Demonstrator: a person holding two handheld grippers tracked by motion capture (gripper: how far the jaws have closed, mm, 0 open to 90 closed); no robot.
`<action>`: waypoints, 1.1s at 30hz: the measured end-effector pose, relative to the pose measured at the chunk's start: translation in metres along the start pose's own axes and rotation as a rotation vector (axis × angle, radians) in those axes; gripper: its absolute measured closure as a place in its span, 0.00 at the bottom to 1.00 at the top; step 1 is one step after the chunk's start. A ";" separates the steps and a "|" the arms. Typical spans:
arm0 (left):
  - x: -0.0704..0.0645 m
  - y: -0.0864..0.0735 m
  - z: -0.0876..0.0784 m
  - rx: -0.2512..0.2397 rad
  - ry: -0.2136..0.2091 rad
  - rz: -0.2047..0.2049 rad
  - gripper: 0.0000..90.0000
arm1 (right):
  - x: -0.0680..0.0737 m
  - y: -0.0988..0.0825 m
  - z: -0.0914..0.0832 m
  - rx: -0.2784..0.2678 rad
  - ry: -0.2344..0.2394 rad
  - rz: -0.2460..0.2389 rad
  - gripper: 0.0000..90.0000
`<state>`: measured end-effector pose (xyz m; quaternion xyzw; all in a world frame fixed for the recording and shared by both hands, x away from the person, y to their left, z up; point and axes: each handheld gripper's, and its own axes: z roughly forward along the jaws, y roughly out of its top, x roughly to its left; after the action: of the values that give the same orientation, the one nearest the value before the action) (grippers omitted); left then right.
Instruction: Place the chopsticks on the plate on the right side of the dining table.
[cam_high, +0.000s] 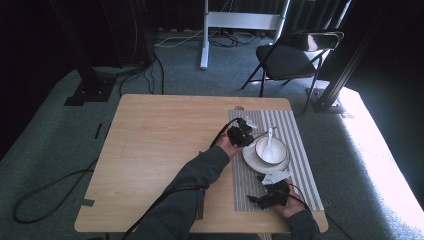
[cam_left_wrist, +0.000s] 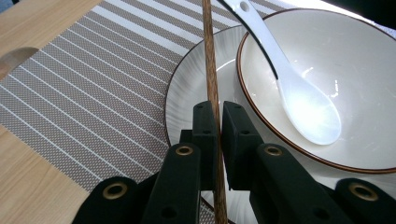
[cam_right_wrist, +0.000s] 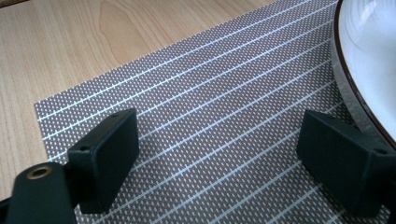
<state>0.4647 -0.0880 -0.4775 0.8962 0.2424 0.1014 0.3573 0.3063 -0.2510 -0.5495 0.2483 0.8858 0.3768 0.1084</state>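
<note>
I hold a thin brown wooden chopstick (cam_left_wrist: 211, 70) tight in my left gripper (cam_left_wrist: 216, 114). The stick points straight away from me, over the rim of the white plate (cam_left_wrist: 187, 88), right beside the white bowl (cam_left_wrist: 355, 70) with the spoon (cam_left_wrist: 299, 93) in it

A black folding chair (cam_high: 295, 55) stands beyond the table (cam_high: 150, 150) — cables (cam_high: 45, 195) trail across the carpet.

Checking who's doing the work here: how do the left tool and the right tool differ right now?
The left tool is shut on a wooden chopstick; the right tool stands wide open with nothing between its jaws. The left tool is over the plate beside the bowl; the right tool hangs over bare striped placemat. Both have black jaws.
</note>
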 end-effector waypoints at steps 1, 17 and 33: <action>0.000 0.000 0.001 0.003 0.000 0.000 0.94 | 0.000 0.000 0.000 0.000 0.000 0.001 0.14; 0.001 -0.006 0.015 0.019 -0.016 -0.018 0.94 | 0.000 0.000 0.000 0.000 0.000 0.001 0.14; 0.001 -0.003 0.022 0.023 -0.037 -0.023 0.94 | 0.000 0.000 0.000 0.000 0.000 0.001 0.14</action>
<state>0.4726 -0.0989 -0.4957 0.8991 0.2471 0.0781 0.3527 0.3063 -0.2509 -0.5494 0.2487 0.8858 0.3766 0.1082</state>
